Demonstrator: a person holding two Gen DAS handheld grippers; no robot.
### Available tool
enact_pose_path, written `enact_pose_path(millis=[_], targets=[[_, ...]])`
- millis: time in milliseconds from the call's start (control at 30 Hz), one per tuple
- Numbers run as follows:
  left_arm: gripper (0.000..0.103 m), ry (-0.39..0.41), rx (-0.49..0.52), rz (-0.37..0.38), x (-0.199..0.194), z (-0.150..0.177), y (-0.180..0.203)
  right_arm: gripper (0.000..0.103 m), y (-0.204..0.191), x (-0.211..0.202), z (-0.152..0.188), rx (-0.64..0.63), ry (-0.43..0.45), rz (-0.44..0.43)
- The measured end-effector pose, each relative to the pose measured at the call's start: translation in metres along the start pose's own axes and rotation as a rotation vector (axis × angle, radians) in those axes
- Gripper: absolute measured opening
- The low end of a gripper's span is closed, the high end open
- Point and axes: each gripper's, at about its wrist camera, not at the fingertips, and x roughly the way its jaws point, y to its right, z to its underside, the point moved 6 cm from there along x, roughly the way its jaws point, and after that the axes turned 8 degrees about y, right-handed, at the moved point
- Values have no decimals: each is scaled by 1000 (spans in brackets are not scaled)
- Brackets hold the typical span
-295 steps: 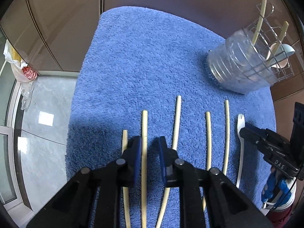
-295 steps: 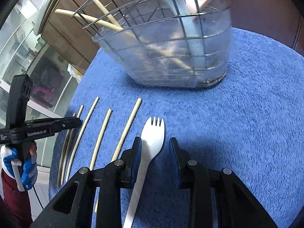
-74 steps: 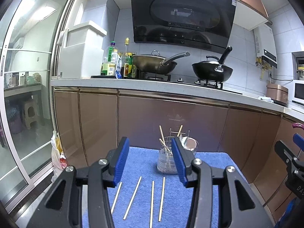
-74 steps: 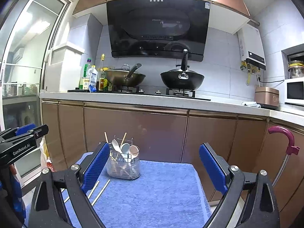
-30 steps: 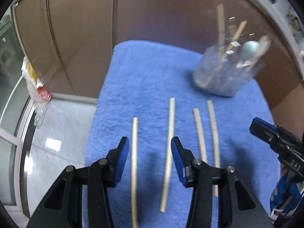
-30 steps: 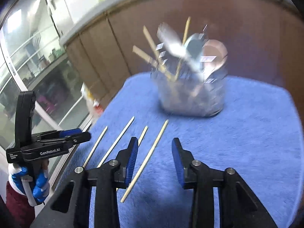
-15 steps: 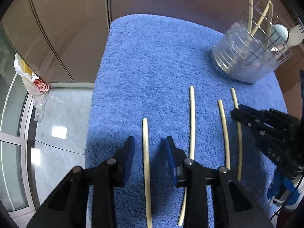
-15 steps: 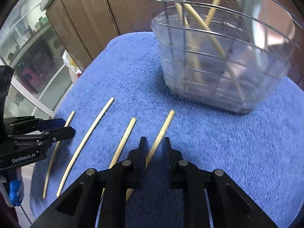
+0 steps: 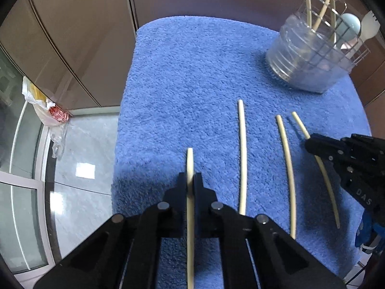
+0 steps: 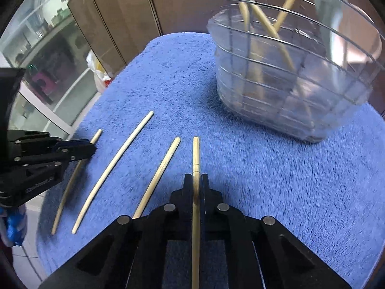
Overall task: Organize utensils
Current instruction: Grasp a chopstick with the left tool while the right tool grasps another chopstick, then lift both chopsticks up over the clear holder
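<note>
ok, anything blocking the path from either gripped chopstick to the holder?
Nothing visible. Bare blue towel lies between the right gripper's chopstick and the utensil holder; likewise for the left gripper's chopstick.

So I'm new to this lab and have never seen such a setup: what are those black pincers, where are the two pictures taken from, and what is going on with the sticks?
No robot arm here: a person carries a hand-held gripper in each hand, each with a fisheye camera looking along its two fingers. One picture is the left camera's, the other the right's.

A blue towel bears four chopsticks and a clear utensil holder with chopsticks, spoons and a fork.

The left hand-held gripper, its jaws having just been closing, is shut on the leftmost chopstick. The right hand-held gripper, likewise, is shut on the rightmost chopstick. Two loose chopsticks lie between.
</note>
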Motion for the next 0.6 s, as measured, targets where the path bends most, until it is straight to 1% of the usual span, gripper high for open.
enact_pose_path(millis=[200, 267, 333, 367, 400, 433, 500, 600], targets=[[5, 51, -17, 16, -25, -2, 4, 5, -2, -31, -4, -14, 58, -59], [5, 104, -15, 35, -42, -7, 9, 6, -4, -42, -5, -15, 88, -84], [5, 148, -10, 42, -56, -11, 15, 6, -5, -60, -5, -23, 138, -117], [5, 187, -9, 62, -68, -14, 21, 6, -6, -68, -5, -29, 168, -129], [5, 212, -7, 78, -75, -17, 24, 6, -8, -79, -5, -35, 210, -151], [5, 239, -4, 89, -83, -19, 28, 6, -7, -85, -4, -36, 235, -160], [5, 285, -1, 110, -98, -24, 40, 6, -4, -102, 0, -27, 289, -168], [5, 325, 5, 142, -111, -30, 54, 6, 4, -118, 6, -9, 336, -170]])
